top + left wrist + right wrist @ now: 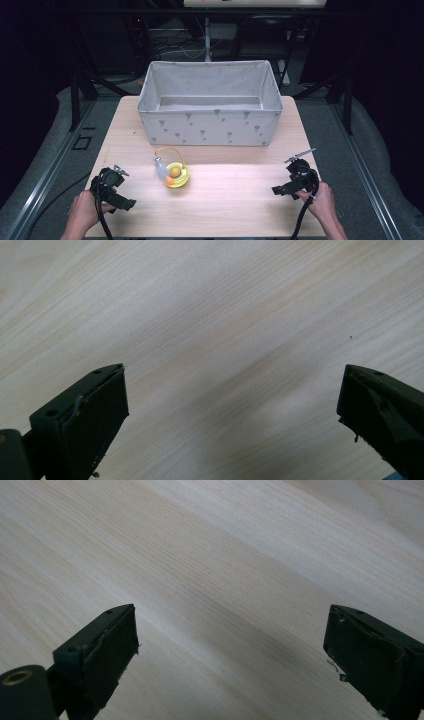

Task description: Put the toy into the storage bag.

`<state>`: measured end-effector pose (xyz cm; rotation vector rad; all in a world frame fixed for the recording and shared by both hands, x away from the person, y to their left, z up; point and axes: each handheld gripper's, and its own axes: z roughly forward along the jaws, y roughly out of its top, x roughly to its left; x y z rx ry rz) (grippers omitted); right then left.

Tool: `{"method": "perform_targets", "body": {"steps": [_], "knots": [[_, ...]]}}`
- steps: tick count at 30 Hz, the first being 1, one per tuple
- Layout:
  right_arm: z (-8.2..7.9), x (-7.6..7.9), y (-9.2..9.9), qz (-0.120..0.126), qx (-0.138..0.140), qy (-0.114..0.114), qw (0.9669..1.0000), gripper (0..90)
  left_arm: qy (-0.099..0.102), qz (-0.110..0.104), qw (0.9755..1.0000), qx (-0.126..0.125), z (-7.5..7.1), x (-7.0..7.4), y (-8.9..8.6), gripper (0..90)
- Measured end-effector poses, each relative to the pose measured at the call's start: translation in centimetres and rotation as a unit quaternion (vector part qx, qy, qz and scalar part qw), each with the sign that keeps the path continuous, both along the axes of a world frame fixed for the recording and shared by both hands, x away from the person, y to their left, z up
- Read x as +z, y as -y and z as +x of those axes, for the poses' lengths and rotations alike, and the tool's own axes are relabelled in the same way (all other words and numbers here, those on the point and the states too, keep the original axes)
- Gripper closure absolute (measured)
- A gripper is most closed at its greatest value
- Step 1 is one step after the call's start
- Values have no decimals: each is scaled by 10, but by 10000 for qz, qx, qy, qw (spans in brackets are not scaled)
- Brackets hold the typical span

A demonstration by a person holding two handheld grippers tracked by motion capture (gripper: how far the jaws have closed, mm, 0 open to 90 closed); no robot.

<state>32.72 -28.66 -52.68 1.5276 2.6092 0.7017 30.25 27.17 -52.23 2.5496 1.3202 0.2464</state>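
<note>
Your left gripper (114, 187) sits low at the table's (240, 200) near-left, jaws spread wide over bare wood. Your right gripper (296, 181) mirrors it at near-right, jaws also spread, nothing between them. The yellow toy (176, 174), with what looks like a white feather, lies between them, just in front of the fabric bin (210, 127).

No text or label seems readable; the fabric bin (210, 127) bears only small printed shapes.

left gripper (116, 187): jaws apart, empty | right gripper (295, 181): jaws apart, empty
</note>
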Motion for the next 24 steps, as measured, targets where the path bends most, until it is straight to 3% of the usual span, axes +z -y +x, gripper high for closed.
{"method": "perform_targets", "body": {"steps": [11,24], "knots": [[-1,0,-1,14,19,-33,10000,71,-151,-138,9996,-194,-2,8,10,2],[-1,1,1,-9,39,-60,10000,72,-96,-416,9983,-400,-1,37,23,2]]}}
